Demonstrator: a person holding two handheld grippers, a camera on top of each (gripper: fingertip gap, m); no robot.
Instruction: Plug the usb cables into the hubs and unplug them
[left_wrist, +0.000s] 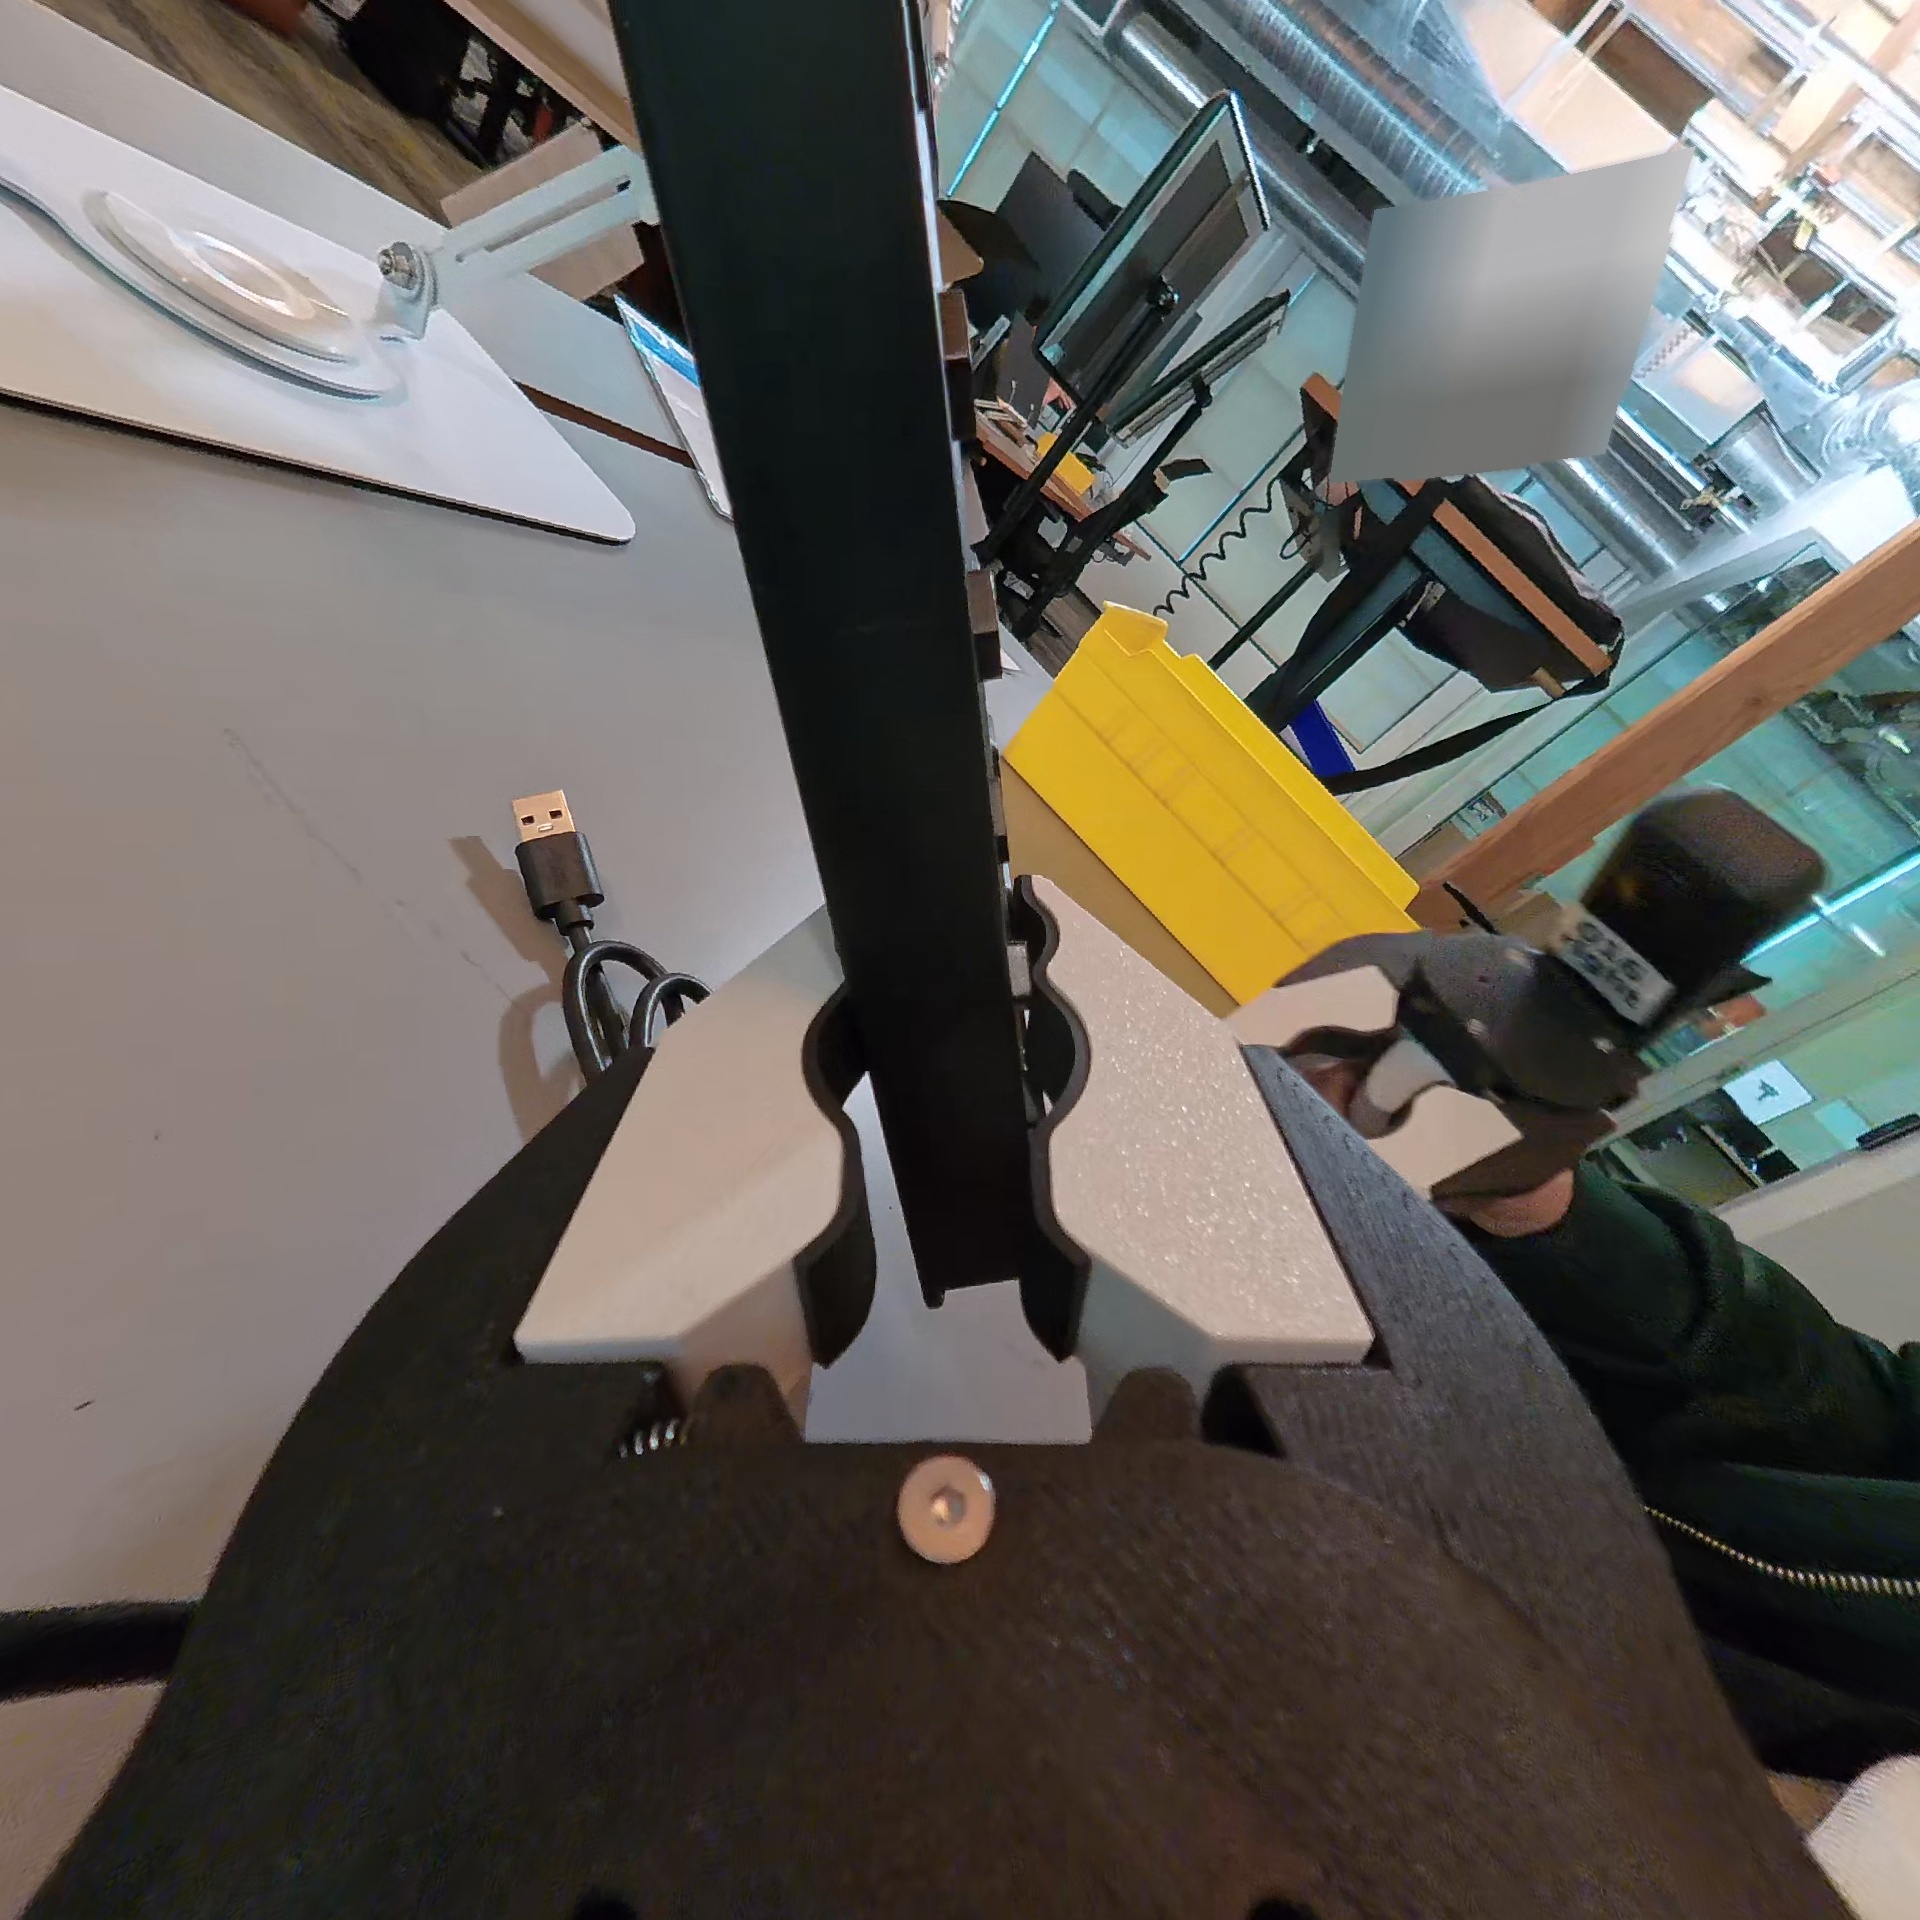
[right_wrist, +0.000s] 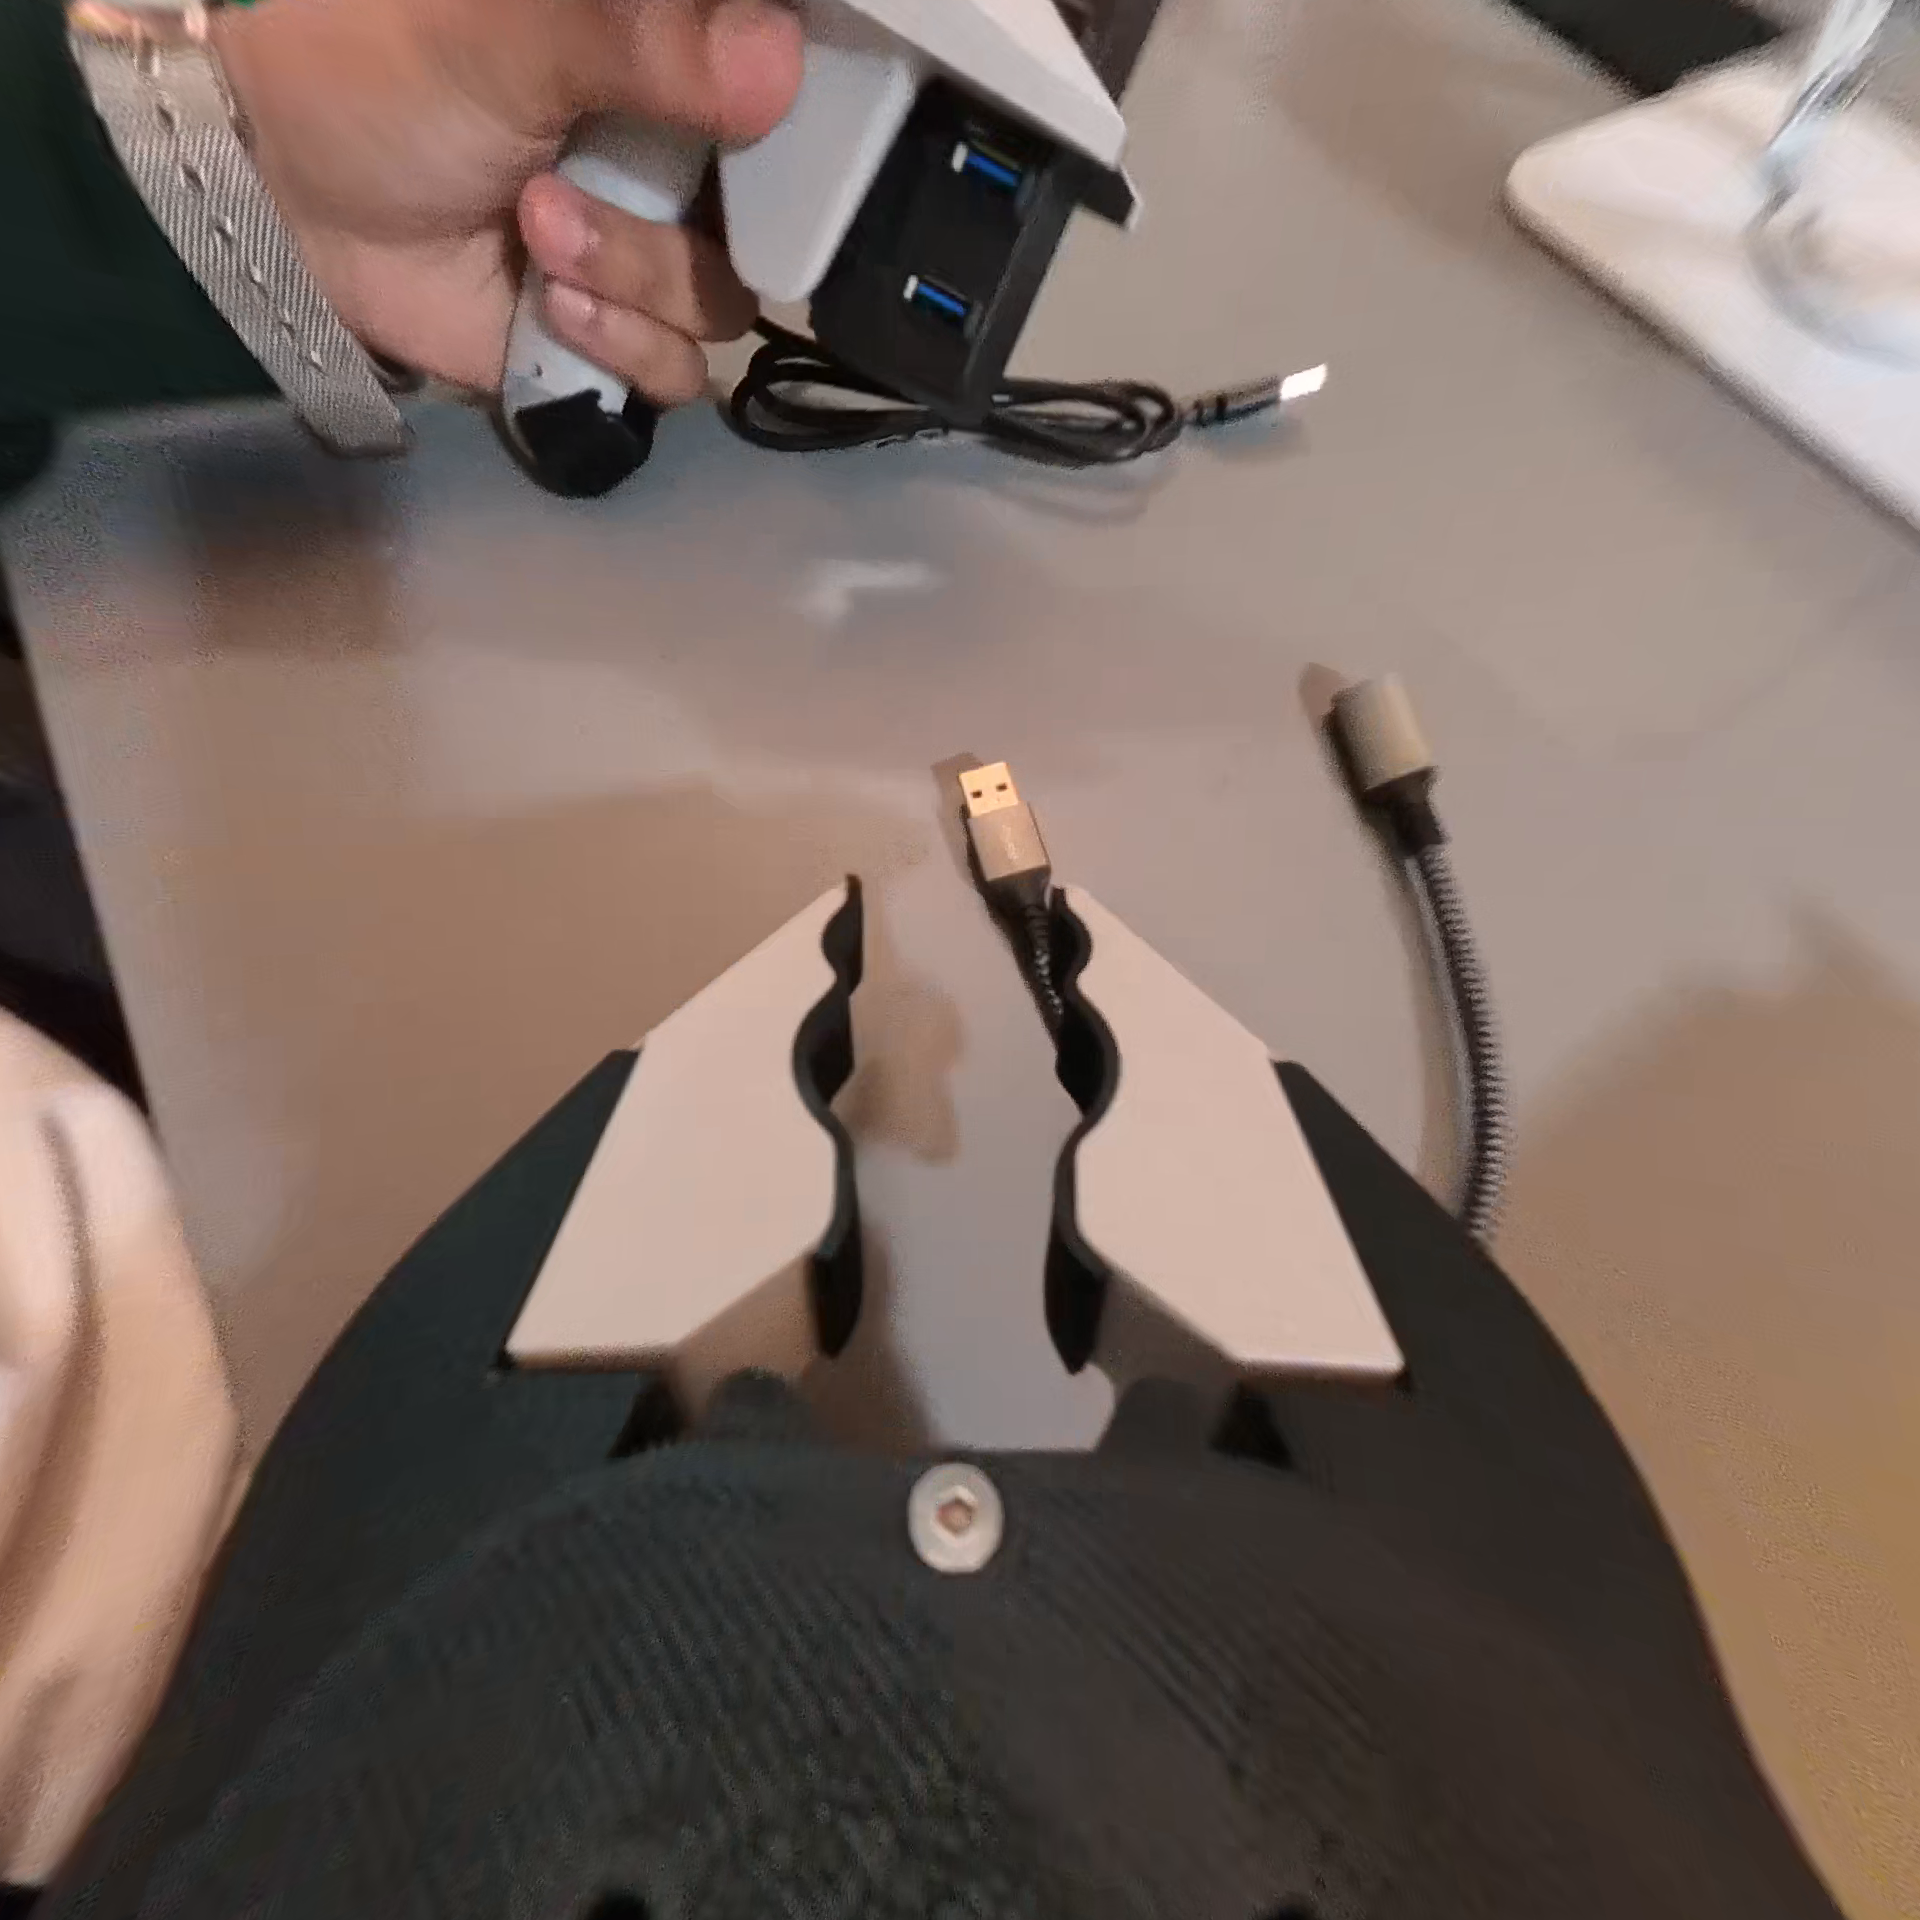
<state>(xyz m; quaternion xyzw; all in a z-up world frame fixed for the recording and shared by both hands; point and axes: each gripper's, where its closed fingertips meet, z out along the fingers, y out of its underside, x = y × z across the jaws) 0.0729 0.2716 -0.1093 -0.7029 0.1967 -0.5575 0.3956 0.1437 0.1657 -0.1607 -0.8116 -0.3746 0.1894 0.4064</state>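
Observation:
My left gripper (left_wrist: 935, 935) is shut on a long black USB hub (left_wrist: 831, 520) and holds it tilted above the grey table. The right wrist view shows the hub's blue ports (right_wrist: 940, 301) facing my right gripper. The hub's own black cable lies coiled on the table with its plug (left_wrist: 551, 842) free; it also shows in the right wrist view (right_wrist: 1294, 384). My right gripper (right_wrist: 961, 894) is open and empty, low over the table. A braided cable's USB plug (right_wrist: 997, 821) lies just ahead of its right fingertip. The cable's other grey connector (right_wrist: 1382, 738) lies to the right.
A white magnifier lamp base (left_wrist: 260, 343) sits on the table's far side, also in the right wrist view (right_wrist: 1714, 260). A yellow bin (left_wrist: 1195, 810) stands beyond the hub. A person's hand (right_wrist: 468, 187) holds the left gripper. My right gripper also shows in the left wrist view (left_wrist: 1340, 997).

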